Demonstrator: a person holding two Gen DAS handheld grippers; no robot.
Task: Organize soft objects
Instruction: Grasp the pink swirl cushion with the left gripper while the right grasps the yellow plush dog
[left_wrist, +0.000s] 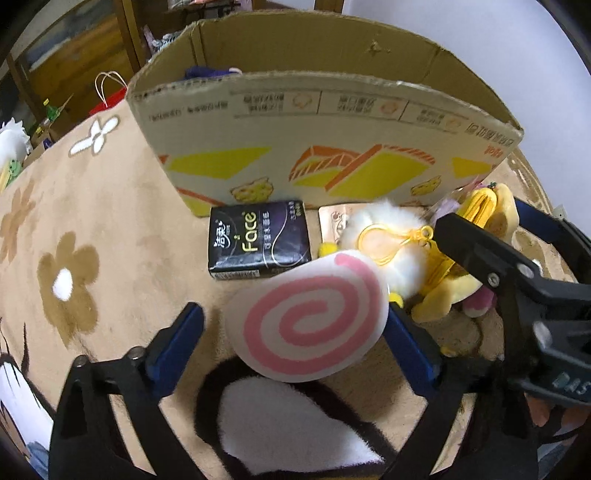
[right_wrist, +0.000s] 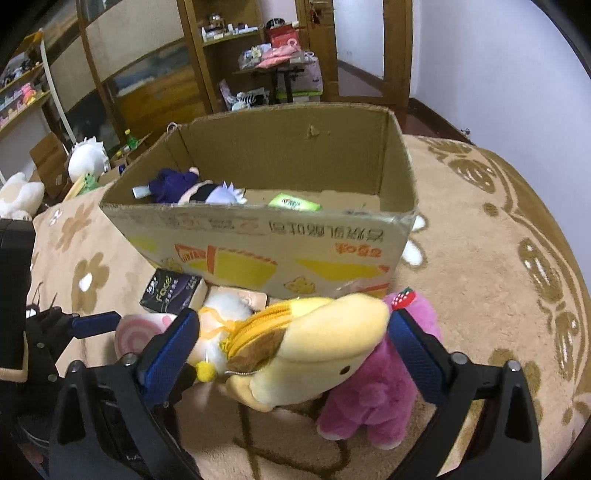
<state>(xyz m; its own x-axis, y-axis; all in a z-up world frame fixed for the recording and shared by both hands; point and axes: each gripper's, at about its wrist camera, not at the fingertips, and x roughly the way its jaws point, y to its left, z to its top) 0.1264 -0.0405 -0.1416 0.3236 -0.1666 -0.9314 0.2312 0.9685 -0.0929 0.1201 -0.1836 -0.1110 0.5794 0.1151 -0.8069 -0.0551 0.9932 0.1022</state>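
Here left gripper (left_wrist: 295, 328) brackets swirl cushion (left_wrist: 308, 317) (jaws spread), box (left_wrist: 332, 147) behind.

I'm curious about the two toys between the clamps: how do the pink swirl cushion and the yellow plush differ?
The pink swirl cushion is flat, round and white with a pink spiral; the yellow plush is long, bulgy and has a zipper and an eye. The cushion sits between the left gripper jaws, the plush between the right gripper jaws. Both look soft and lie outside the cardboard box.
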